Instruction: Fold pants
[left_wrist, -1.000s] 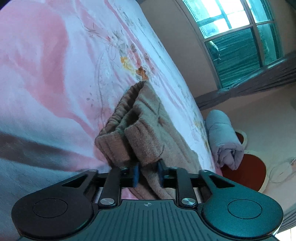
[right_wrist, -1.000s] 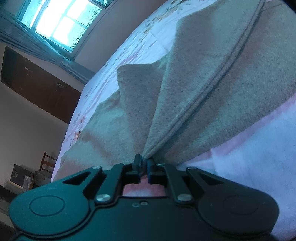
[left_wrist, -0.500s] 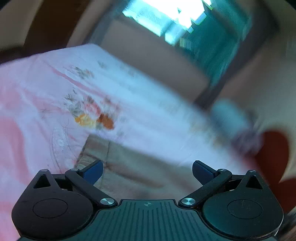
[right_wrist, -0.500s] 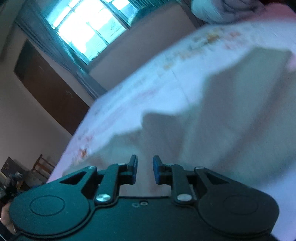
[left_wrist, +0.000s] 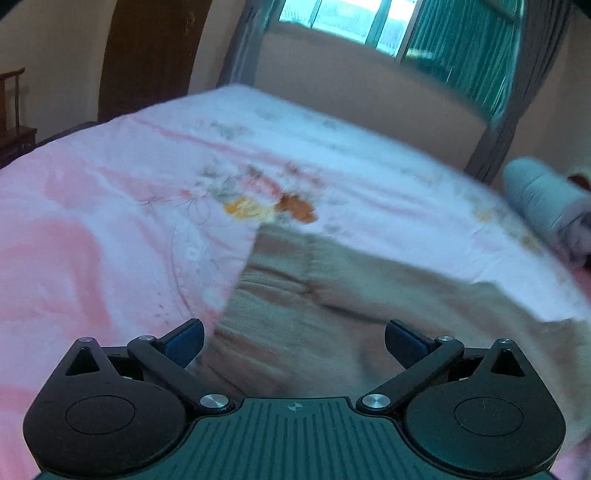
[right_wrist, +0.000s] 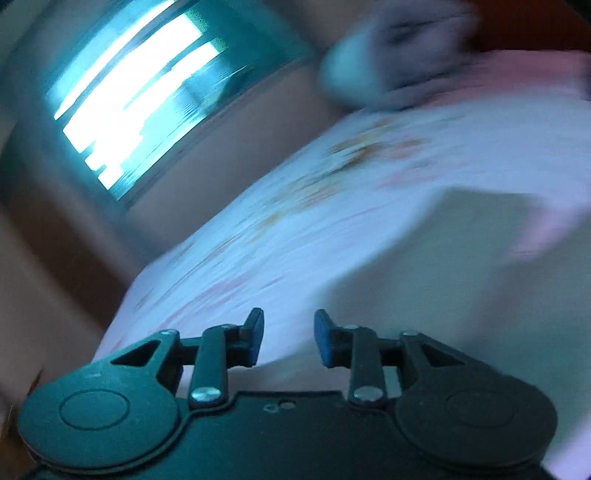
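The beige-brown pants (left_wrist: 332, 295) lie flat on the pink floral bedspread (left_wrist: 110, 221), their ribbed waistband end toward the left. My left gripper (left_wrist: 293, 341) hovers above that end, wide open, with nothing between its blue pads. In the blurred right wrist view the pants (right_wrist: 461, 277) stretch to the right over the bedspread (right_wrist: 332, 206). My right gripper (right_wrist: 288, 338) hangs above the cloth's near edge; its jaws are opening and nothing is between them.
A rolled grey-blue blanket (left_wrist: 546, 206) lies at the bed's far right, also seen as the blanket (right_wrist: 391, 66) in the right wrist view. A window (left_wrist: 369, 22) with teal curtains is behind the bed, a dark wooden door (left_wrist: 147, 55) at left.
Both grippers were shut on the pants a second ago. Both have let go, opened and lifted away; the pants now lie spread flat on the bed.
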